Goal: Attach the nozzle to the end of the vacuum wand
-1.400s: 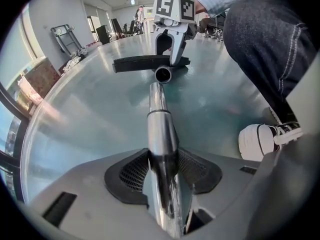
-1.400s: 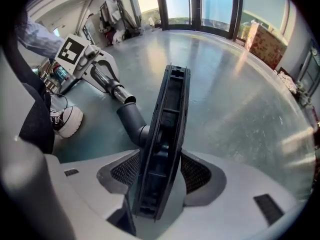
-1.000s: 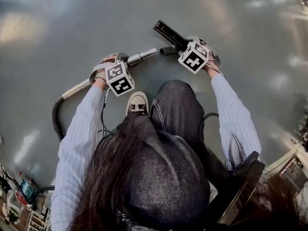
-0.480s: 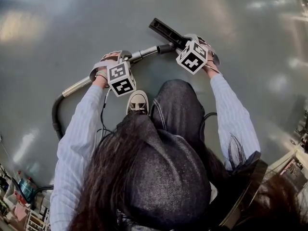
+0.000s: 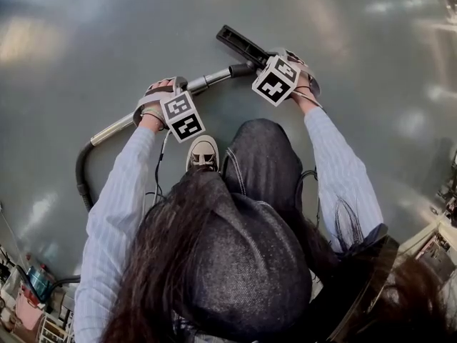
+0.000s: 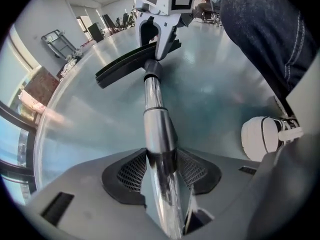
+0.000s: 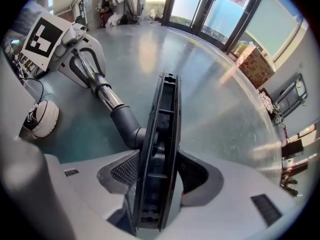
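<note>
The chrome vacuum wand point(image 5: 211, 81) lies low over the grey floor, and its black hose point(image 5: 81, 174) curves off to the left. My left gripper point(image 5: 178, 86) is shut on the wand, which runs between the pads point(image 6: 161, 171). My right gripper point(image 5: 277, 58) is shut on the flat black nozzle point(image 5: 240, 43), clamped edge-on between the jaws point(image 7: 159, 174). The nozzle's angled neck point(image 7: 127, 122) sits over the wand's end point(image 7: 103, 92); in the left gripper view the neck point(image 6: 152, 70) meets the tube with no gap.
A white shoe point(image 5: 203, 154) and a knee in dark jeans point(image 5: 265, 156) are just behind the wand. Glass doors point(image 7: 220, 11) and a cardboard box point(image 7: 254, 63) stand at the floor's far side. Clutter sits at the lower left point(image 5: 32, 299).
The nozzle has moved left and its neck has closed the gap onto the wand's tip. Both grippers have then drifted slightly left together.
</note>
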Demonstrator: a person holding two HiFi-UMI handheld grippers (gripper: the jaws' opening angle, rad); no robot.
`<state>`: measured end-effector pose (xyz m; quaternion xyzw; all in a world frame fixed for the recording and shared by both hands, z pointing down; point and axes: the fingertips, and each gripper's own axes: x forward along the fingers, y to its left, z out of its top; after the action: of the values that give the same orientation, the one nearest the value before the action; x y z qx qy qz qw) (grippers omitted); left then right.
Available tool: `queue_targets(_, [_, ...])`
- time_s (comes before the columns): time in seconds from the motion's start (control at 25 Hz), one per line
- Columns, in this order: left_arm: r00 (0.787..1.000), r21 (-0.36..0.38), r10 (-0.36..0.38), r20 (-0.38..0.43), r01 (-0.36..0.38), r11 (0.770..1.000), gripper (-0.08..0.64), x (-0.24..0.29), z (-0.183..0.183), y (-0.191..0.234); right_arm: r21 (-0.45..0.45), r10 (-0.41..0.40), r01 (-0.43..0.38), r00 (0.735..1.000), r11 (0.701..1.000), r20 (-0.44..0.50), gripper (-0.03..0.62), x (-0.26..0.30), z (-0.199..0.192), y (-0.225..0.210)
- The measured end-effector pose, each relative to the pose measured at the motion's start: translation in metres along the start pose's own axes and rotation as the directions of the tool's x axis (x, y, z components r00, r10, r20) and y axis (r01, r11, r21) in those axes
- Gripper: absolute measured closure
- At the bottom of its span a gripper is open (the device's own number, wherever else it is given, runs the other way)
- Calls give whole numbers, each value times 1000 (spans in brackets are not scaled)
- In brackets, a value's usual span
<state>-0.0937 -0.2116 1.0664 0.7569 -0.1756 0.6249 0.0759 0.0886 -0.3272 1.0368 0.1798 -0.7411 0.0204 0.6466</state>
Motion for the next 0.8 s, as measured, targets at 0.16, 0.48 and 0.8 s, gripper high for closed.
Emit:
queue_targets(0.16, [1000,-68,-13,2,13,998,393,2,-2,5,-56,-20,20,1000,998,5,351,-1,13,-1])
queue_targets(0.48, [998,-112,-19,67,27,993,393,-2,7,9,-218,-46,69,993,973,109,354,-13,39,-4])
queue_targets(0.8, [997,-151,-17,69,27,988,393,-6,13,11,-86,14,-2,990,996,142,362,-25,52,-1])
